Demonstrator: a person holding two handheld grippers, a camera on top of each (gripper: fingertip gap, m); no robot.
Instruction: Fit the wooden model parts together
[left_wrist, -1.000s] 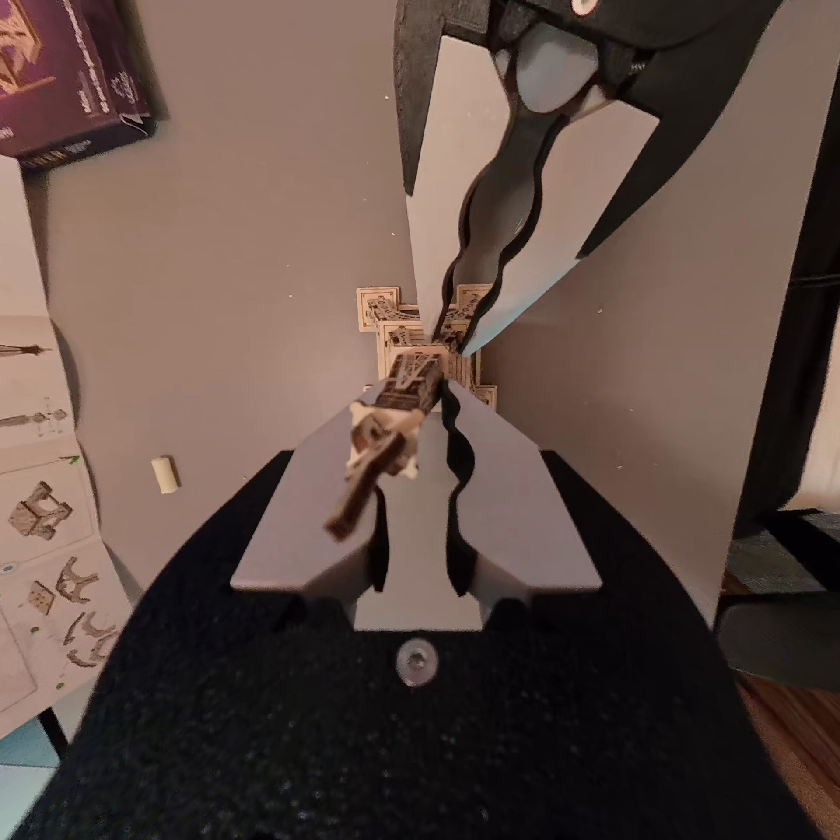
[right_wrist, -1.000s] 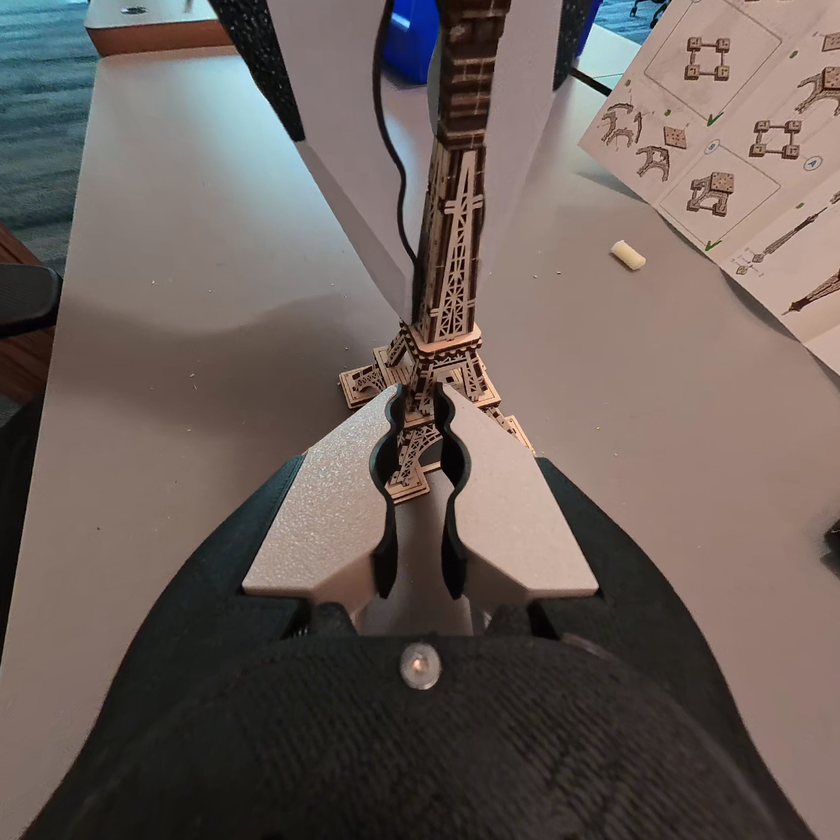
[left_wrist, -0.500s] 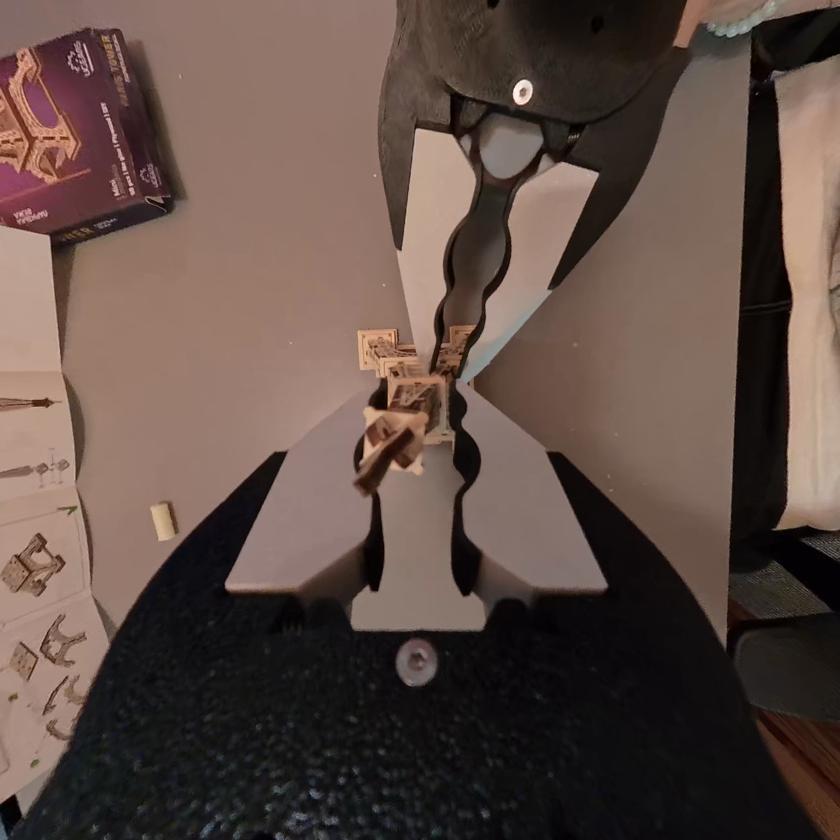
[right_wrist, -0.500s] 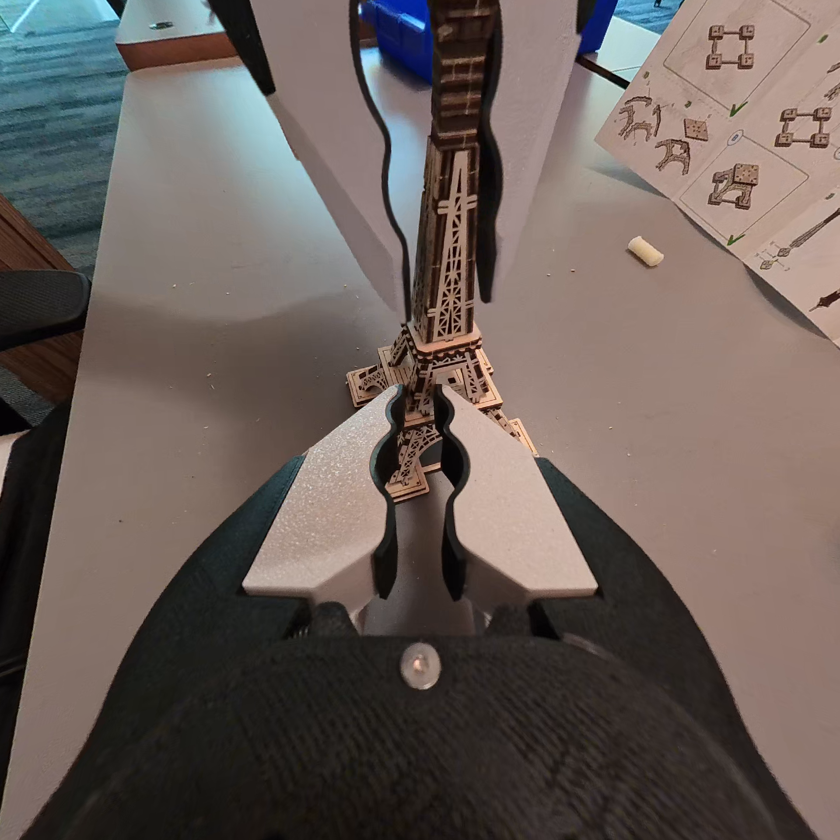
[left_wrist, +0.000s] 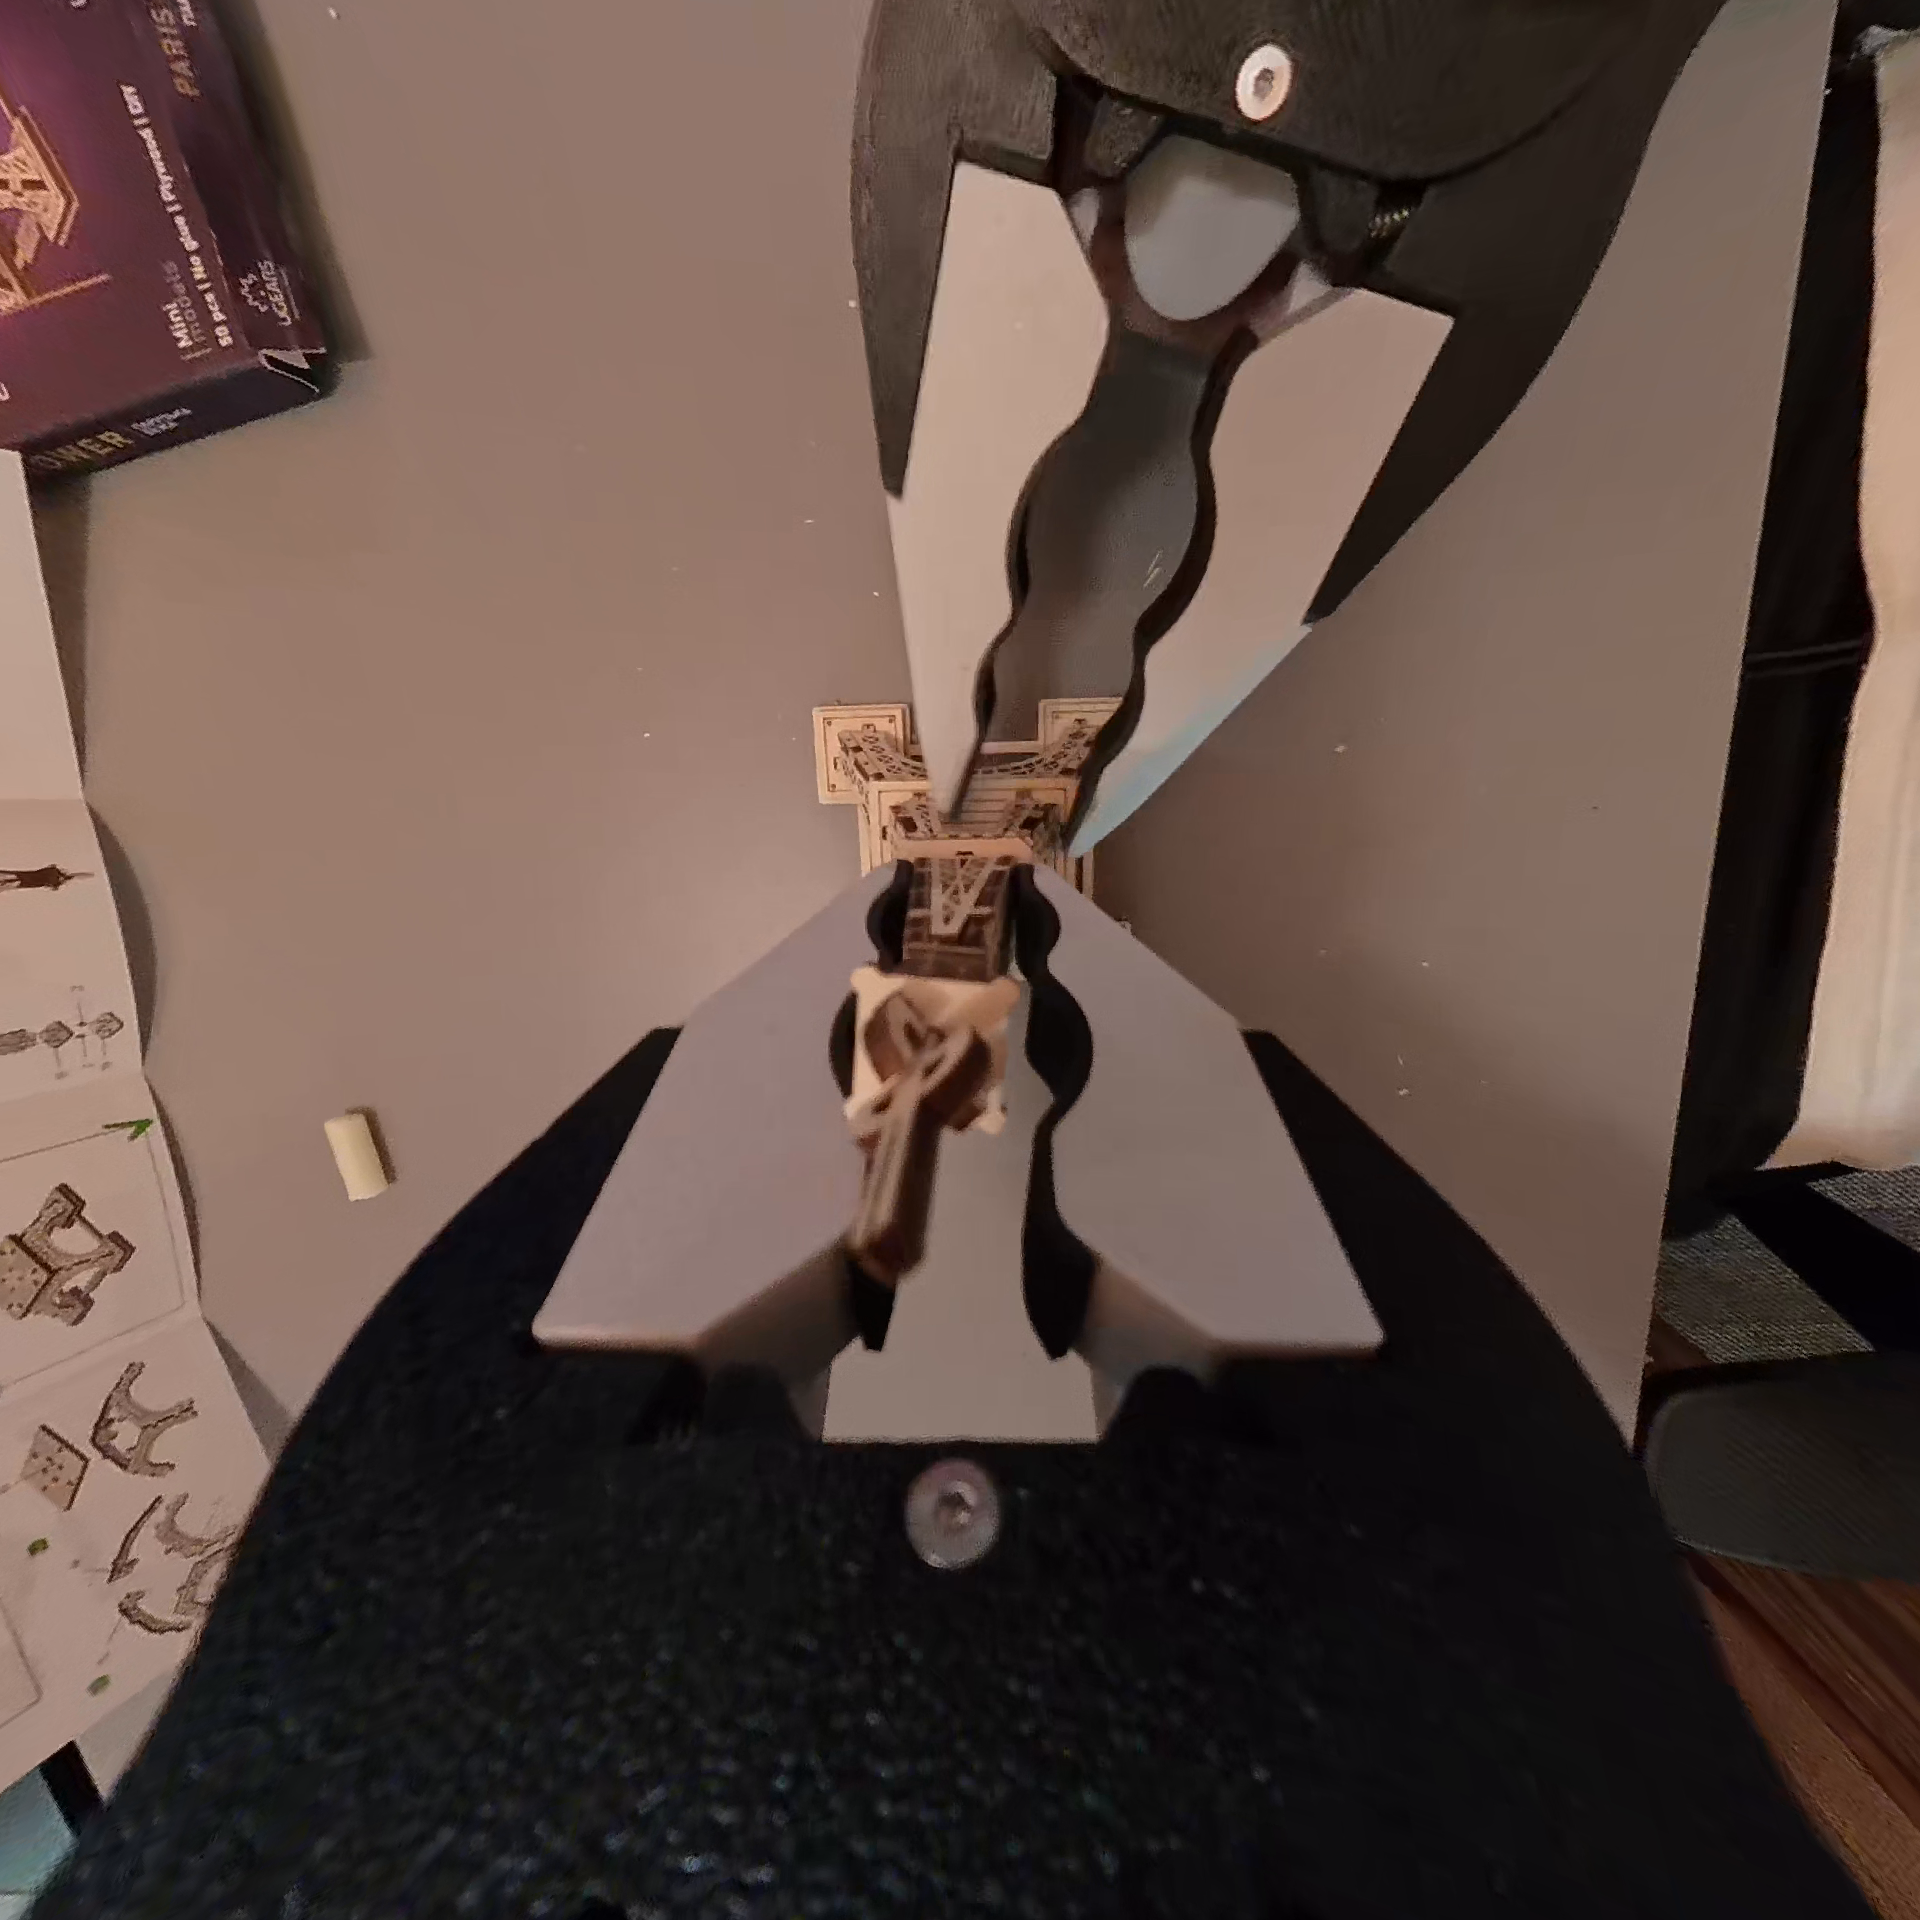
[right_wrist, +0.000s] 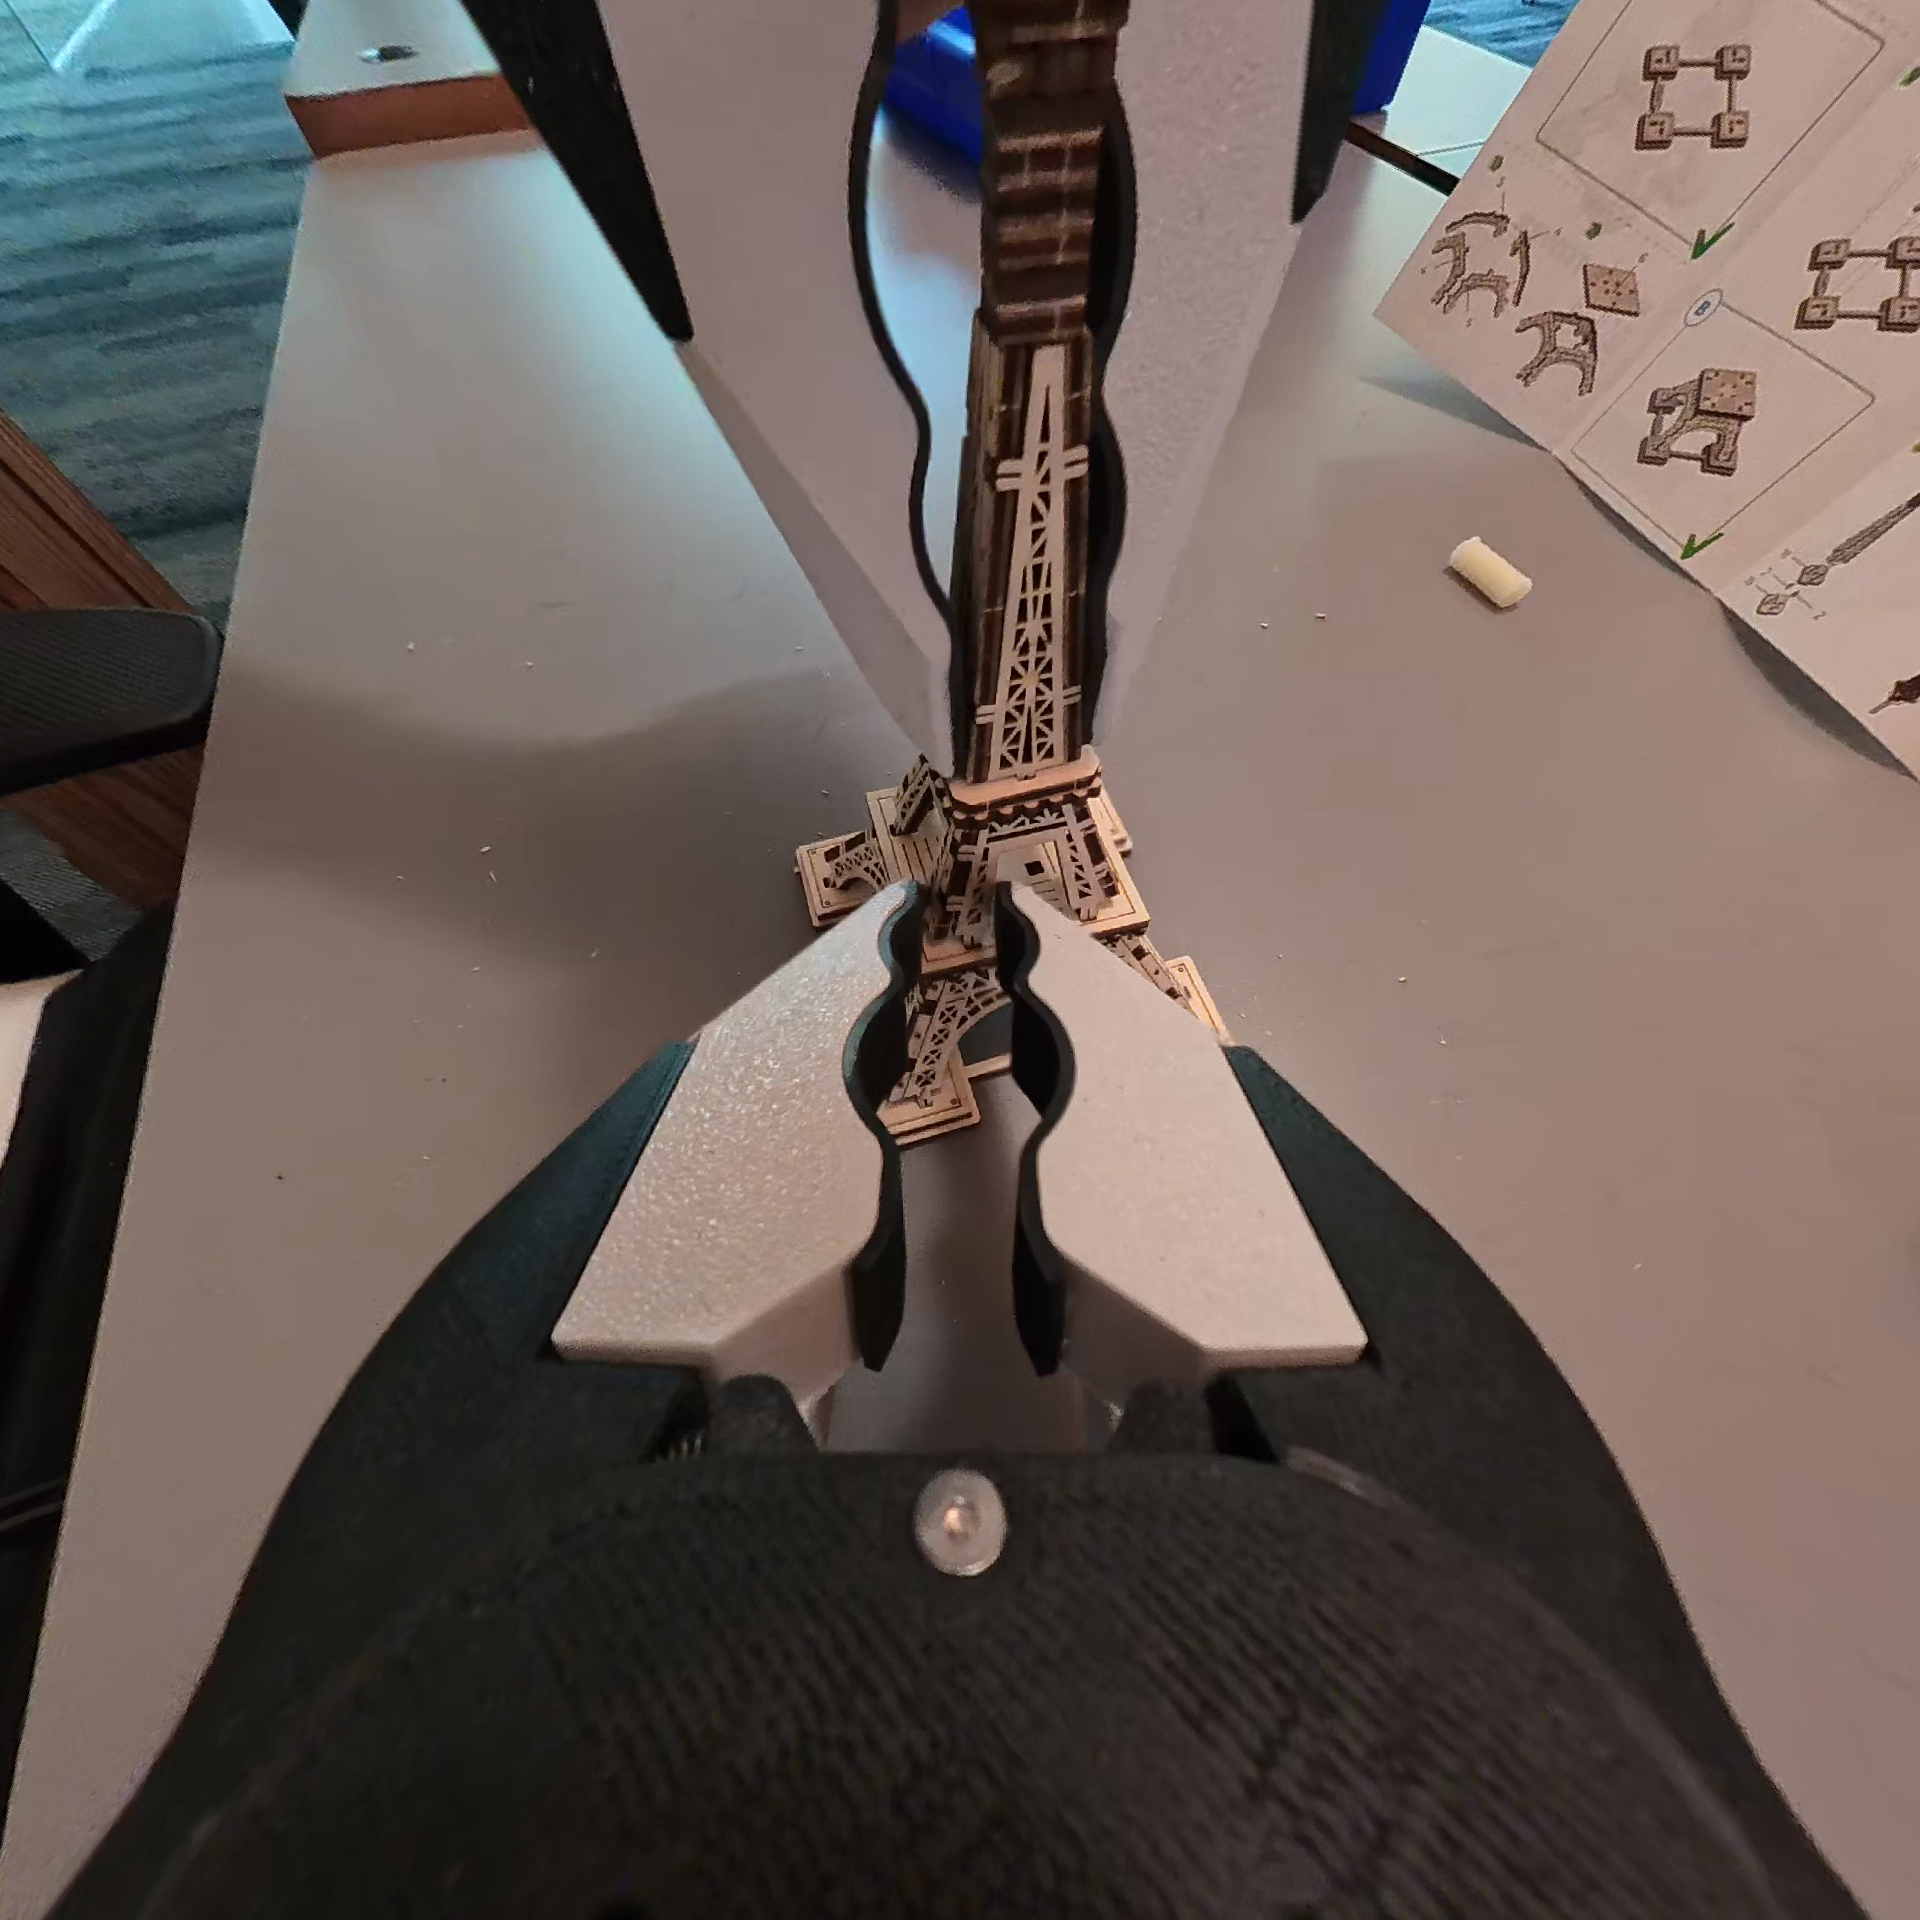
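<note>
Right wrist view: a wooden Eiffel Tower model (right_wrist: 1023, 665) is seen standing upright on the grey table (right_wrist: 499, 582), w/ spire and upper shaft already seated on the lower stage. It is judged v. light, stiff but brittle: thin laser-cut lattice, press-fit joints, likely to snap or pop apart if squeezed across the open trusses or levered sideways. Best hold is judged to be on the solid deck platform or the flat shaft faces, not the arches or the spire tip.

The right gripper (right_wrist: 961, 940) is narrowed round the tower's near leg, just under the first deck; pads look close to the lattice, but firm contact can't be confirmed. The left gripper (right_wrist: 1013, 665) is seen coming down from above the tower, its fingers flanking the upper shaft, one pad against the shaft's right face, a sliver of gap on the other side.

Left wrist view, looking down the tower's axis: the left gripper (left_wrist: 956, 894) is set narrow round the shaft, spire pointing back at the lens, blurred. Grip vs. loose cage can't be told.

Relative to the tower: an instruction sheet (right_wrist: 1704, 312) lies beyond-right, a small cream peg (right_wrist: 1489, 569) between them; a purple kit box (left_wrist: 135, 218) is well apart.
</note>
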